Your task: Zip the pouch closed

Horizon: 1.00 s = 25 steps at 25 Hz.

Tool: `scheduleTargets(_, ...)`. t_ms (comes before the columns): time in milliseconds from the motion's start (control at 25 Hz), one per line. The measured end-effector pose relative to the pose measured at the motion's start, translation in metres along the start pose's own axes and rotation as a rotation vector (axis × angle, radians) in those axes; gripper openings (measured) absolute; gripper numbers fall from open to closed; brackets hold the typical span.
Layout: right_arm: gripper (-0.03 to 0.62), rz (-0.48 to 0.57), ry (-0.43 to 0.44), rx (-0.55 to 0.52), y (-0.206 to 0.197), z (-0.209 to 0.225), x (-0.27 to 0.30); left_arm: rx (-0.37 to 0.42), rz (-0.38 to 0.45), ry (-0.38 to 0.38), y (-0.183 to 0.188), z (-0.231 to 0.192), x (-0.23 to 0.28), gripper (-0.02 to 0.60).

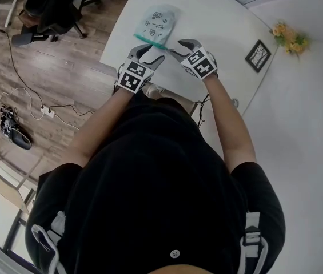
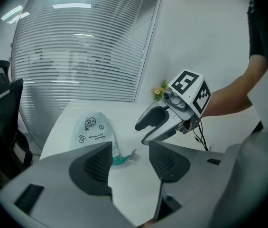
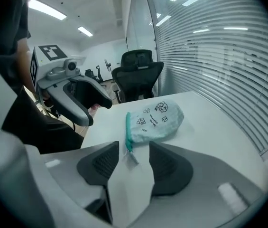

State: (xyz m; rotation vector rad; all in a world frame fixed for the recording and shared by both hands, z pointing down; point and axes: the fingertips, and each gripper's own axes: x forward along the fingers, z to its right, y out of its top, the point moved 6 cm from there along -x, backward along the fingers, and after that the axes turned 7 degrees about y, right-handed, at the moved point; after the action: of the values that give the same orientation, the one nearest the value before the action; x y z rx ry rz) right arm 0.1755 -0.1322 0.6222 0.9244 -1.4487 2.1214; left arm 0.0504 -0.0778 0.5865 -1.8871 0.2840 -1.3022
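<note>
A pale mint pouch (image 1: 157, 23) with small printed figures and a teal zip edge (image 1: 148, 41) lies flat on the white table (image 1: 218, 16). Its zip end faces me. My left gripper (image 1: 147, 56) hovers just short of the zip's left part, jaws apart, nothing between them. My right gripper (image 1: 179, 49) hangs by the zip's right end, also open and empty. In the left gripper view the pouch (image 2: 94, 132) shows beyond the left jaw, with the right gripper (image 2: 149, 129) across from it. In the right gripper view the pouch (image 3: 155, 121) and its zip pull (image 3: 130, 156) lie just past the jaws.
A small dark framed picture (image 1: 258, 55) and a bunch of yellow flowers (image 1: 288, 37) sit at the table's right. An office chair (image 1: 52, 7) stands on the wood floor at left, with cables and a power strip (image 1: 46, 112) nearby.
</note>
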Motion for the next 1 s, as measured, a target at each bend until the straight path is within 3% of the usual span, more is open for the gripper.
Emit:
scheduleTargets(560,0.163,-0.221,0.045,-0.109,-0.029,0.003,0.048,-0.042,-0.159,0.028,-0.036,0.005,0.038,0.202)
scheduleTargets(1000,0.123,-0.252,0.054,-0.129,-0.037,0.0,0.061,-0.06,-0.233,0.02,-0.051,0.009,0.058,0.183)
